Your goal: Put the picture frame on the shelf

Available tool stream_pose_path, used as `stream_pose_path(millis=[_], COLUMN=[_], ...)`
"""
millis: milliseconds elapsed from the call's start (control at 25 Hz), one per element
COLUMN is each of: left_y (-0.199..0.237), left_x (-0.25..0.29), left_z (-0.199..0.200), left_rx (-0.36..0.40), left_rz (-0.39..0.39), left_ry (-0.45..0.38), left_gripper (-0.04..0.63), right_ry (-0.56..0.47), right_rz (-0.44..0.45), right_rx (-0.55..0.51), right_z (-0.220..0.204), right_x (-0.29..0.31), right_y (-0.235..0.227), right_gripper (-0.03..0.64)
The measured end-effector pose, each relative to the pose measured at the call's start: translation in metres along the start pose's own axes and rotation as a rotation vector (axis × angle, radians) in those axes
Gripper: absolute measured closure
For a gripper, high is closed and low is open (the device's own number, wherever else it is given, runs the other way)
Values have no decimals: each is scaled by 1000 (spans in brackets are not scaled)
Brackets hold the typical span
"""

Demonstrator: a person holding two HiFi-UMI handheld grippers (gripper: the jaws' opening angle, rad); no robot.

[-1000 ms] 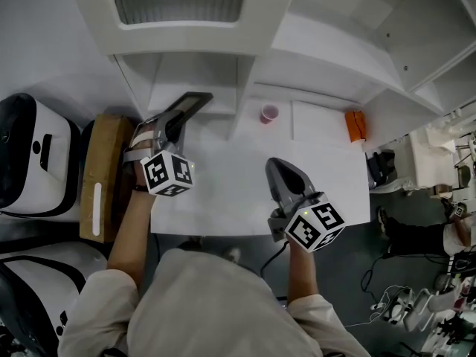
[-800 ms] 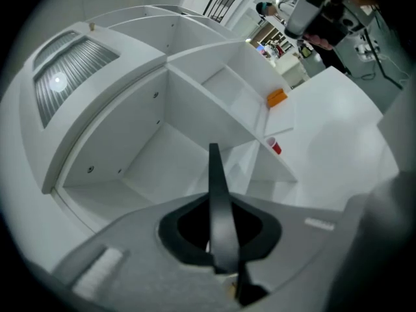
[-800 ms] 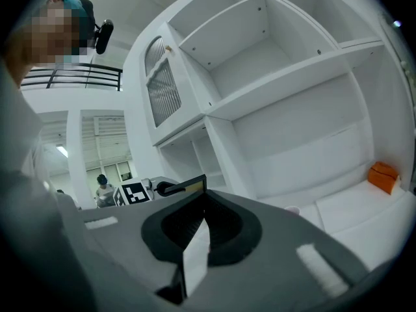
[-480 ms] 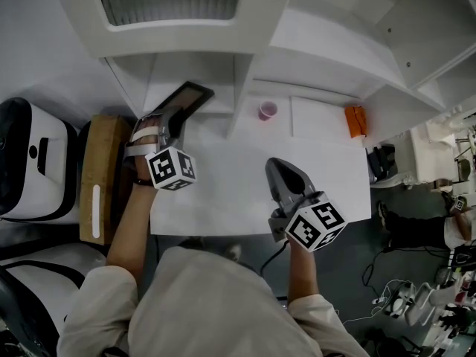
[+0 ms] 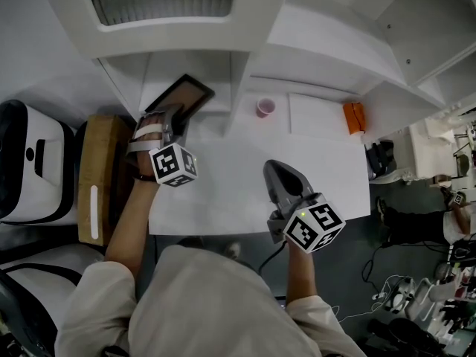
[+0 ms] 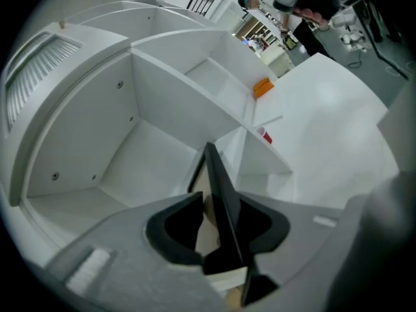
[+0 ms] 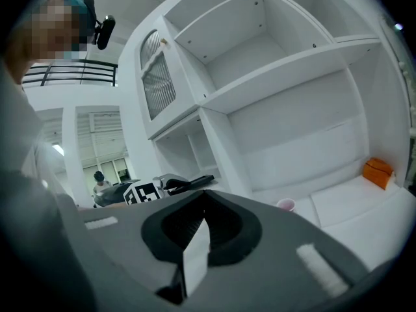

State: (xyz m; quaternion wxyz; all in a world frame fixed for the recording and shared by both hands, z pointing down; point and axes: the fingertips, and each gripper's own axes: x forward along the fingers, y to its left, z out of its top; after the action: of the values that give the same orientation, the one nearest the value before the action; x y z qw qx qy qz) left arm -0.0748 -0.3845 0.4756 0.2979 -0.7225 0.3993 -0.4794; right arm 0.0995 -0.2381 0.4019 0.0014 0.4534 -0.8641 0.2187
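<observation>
The picture frame (image 5: 184,97), dark-rimmed with a tan face, leans tilted at the mouth of the shelf's (image 5: 232,88) lower left compartment. My left gripper (image 5: 172,118) is just behind it, and its jaws are opening. In the left gripper view the frame (image 6: 220,190) stands edge-on between the jaws of that gripper (image 6: 218,229), with a gap showing on each side. My right gripper (image 5: 277,172) hovers over the white table (image 5: 223,192) to the right, shut and holding nothing; its own view shows the right gripper (image 7: 200,203) with jaws together.
A pink cup (image 5: 264,107) and an orange block (image 5: 352,117) sit in the shelf's lower right bay. A wooden box (image 5: 97,169) and white cases (image 5: 30,155) stand left of the table. Cables and gear lie on the floor at the right.
My left gripper has carried the frame forward toward the shelf's left compartment. The right gripper has stayed where it was.
</observation>
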Motion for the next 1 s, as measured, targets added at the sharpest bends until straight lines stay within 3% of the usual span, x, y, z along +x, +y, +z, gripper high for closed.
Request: stream_pose_path(millis=[600, 1000], left_y=[-18, -14], left_x=[16, 2], left_z=[3, 13], left_rx=[-7, -81], left_rz=[-81, -91], left_ry=[5, -58], left_gripper=[360, 255], right_ry=[29, 33], right_rz=[-17, 3], right_rx=[11, 2], right_z=[-7, -3], right_x=[0, 2], right_y=[-7, -7], right_gripper=[611, 611])
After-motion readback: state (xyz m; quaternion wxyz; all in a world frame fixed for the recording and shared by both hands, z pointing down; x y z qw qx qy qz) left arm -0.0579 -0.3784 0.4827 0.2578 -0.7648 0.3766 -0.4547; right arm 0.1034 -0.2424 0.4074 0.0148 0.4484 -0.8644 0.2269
